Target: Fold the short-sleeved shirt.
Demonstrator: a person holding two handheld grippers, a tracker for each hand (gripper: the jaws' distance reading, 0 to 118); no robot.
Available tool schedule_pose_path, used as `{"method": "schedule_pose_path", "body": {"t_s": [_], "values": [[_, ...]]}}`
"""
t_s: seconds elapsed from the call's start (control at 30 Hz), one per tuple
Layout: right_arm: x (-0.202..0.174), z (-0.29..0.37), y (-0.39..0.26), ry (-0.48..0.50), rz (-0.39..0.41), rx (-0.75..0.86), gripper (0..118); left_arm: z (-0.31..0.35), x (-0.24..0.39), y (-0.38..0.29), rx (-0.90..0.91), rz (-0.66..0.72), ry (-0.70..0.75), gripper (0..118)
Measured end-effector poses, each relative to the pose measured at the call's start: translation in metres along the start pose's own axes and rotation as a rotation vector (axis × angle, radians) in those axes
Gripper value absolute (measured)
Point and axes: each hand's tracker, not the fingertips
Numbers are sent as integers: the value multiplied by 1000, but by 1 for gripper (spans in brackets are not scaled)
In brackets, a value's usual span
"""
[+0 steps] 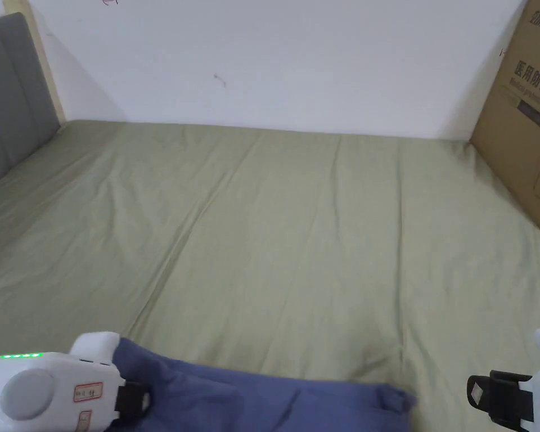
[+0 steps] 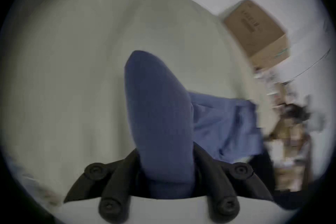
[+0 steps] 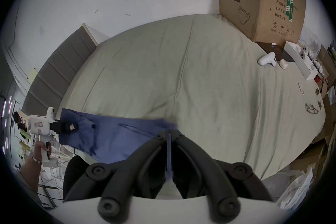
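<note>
One bed (image 1: 274, 225) in a pale green sheet stood against a white wall, with one cardboard box (image 1: 525, 112) at its right edge.
One blue short-sleeved shirt (image 1: 252, 396) hung stretched along the bed's near edge between two grippers. The left gripper (image 2: 166, 169) had a thick bunch of the cloth pinched between its jaws. The right gripper (image 3: 169, 140) had its jaws pressed together on a thin edge of the same shirt. One white controller (image 3: 267, 61) lay near the box.

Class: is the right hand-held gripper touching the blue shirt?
Touching. The right gripper view shows the right hand-held gripper with jaws closed on a thin edge of the blue shirt.
</note>
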Motion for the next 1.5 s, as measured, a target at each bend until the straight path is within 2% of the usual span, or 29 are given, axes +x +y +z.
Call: {"method": "schedule_pose_path", "body": {"t_s": [0.03, 0.1, 0.27, 0.4, 0.47, 0.53, 0.63, 0.67, 0.7, 0.8, 0.83, 0.87, 0.9, 0.93, 0.97, 1.0, 1.03, 1.07, 1.17, 1.33, 1.4, 1.43, 1.5], "values": [[-1, 0, 0, 6, 1, 0, 3, 6, 5, 0, 15, -76, 127, 7], [-3, 1, -4, 15, 7, 2, 3, 12, 14, 0, 16, -131, 164, 7], [3, -1, -11, 38, 5, -5, 3, 13, 61, 17, -45, 54, -228, 7], [12, 6, -13, 31, -1, -4, 3, -12, 129, 24, -136, 37, -399, 8], [19, 9, -16, 21, -11, 0, 3, -28, 164, 25, -191, 44, -434, 13], [24, 12, -18, 12, -25, -3, 3, -44, 189, 21, -237, 17, -506, 34], [32, 13, -22, 4, -43, -4, 3, -52, 209, 15, -294, 38, -621, 100], [34, 14, -23, 2, -47, -4, 3, -52, 212, 13, -301, 42, -656, 117], [33, 16, -23, 0, -49, -4, 3, -57, 204, 14, -287, 43, -652, 118], [31, 18, -24, 0, -52, 0, 3, -42, 187, 20, -196, 41, -604, 116], [32, 17, -24, 2, -55, 2, 3, -36, 179, 22, -184, 40, -564, 112], [31, 17, -23, 5, -59, 5, 3, -31, 171, 25, -167, 32, -535, 96], [31, 16, -22, 8, -63, 8, 3, -24, 161, 26, -129, 21, -530, 71], [30, 16, -22, 12, -65, 11, 3, -18, 155, 27, -96, 12, -521, 37], [29, 16, -21, 17, -65, 15, 3, -13, 152, 27, -81, 1, -508, 15], [28, 14, -21, 21, -64, 16, 3, -11, 151, 26, -77, -17, -489, 7], [27, 14, -21, 23, -62, 16, 3, -11, 153, 25, -75, -37, -470, 7], [25, 13, -21, 26, -58, 16, 3, -11, 155, 23, -71, -53, -482, 3], [21, 15, -23, 27, -48, 21, 3, -25, 174, 15, -149, -120, -530, 3], [21, 19, -27, 19, -50, 17, 3, -73, 213, -10, -309, -130, -562, 3], [25, 22, -28, 9, -54, 14, 3, -99, 223, -20, -349, -128, -522, 2], [26, 23, -29, 6, -56, 14, 3, -106, 224, -23, -356, -108, -522, 2], [30, 25, -30, -1, -60, 13, 3, -113, 220, -20, -361, 66, -631, 2]]}}
